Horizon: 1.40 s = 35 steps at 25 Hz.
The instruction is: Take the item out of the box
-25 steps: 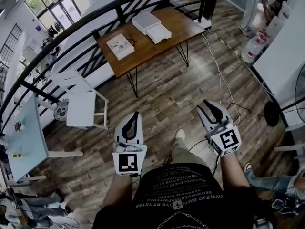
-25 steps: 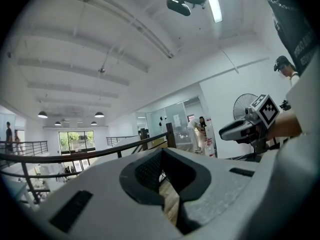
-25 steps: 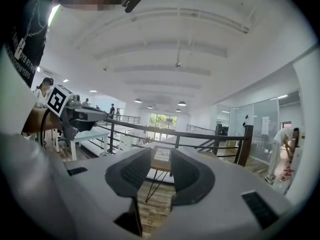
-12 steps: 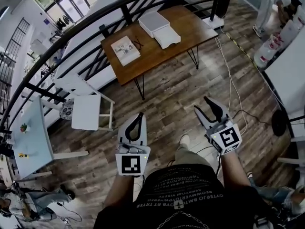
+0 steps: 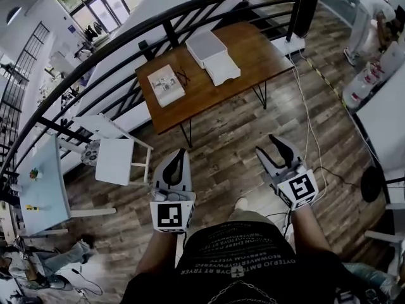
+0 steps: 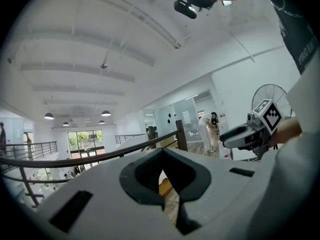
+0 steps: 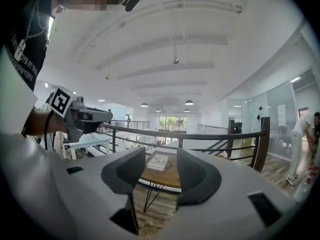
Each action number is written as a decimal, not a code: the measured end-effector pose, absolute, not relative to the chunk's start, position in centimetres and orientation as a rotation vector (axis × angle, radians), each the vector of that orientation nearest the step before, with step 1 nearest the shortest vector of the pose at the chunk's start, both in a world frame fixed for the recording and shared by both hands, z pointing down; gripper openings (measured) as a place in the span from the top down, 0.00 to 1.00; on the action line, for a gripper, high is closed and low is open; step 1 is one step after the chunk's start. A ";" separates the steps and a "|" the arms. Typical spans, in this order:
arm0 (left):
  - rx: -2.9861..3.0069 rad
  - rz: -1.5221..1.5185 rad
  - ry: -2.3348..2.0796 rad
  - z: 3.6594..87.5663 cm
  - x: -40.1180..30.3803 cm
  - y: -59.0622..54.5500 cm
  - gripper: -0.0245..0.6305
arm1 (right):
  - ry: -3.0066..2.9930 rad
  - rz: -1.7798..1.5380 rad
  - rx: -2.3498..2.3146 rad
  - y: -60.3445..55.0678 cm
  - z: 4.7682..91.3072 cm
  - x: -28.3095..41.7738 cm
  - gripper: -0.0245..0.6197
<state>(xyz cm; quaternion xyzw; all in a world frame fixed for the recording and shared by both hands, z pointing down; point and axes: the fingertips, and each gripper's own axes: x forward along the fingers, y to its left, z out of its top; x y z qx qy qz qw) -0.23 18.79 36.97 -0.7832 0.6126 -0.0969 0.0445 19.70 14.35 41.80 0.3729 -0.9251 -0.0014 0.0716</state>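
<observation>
White and shallow, the box (image 5: 205,45) sits on the wooden table (image 5: 253,52). A second white tray (image 5: 223,68) lies just beside it, and a flat printed carton (image 5: 166,84) lies nearer the table's left end. Both grippers hang over the plank floor (image 5: 221,132), well apart from the table. The right gripper (image 5: 266,145) has jaws standing wide, just opened further, with nothing between them. The left gripper (image 5: 179,152) has its jaws drawn together, empty. A white chair (image 5: 115,160) stands left of it.
</observation>
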 end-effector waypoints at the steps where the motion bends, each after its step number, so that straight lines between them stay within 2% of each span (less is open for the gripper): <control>1: -2.378 -0.285 1.878 36.5 0.1 17.8 0.96 | -2.785 -0.008 1.112 13.6 41.7 20.1 0.66; 9: -2.329 -0.339 1.957 37.6 1.0 14.4 0.96 | -2.808 0.015 1.054 8.9 42.9 22.2 0.66; 20: -2.351 -0.337 1.954 38.4 1.8 13.8 0.96 | -2.809 0.004 1.045 8.1 42.5 22.3 0.66; 35: -2.446 -0.306 1.908 39.8 0.3 7.7 0.96 | -2.772 0.010 1.041 3.9 42.8 19.1 0.65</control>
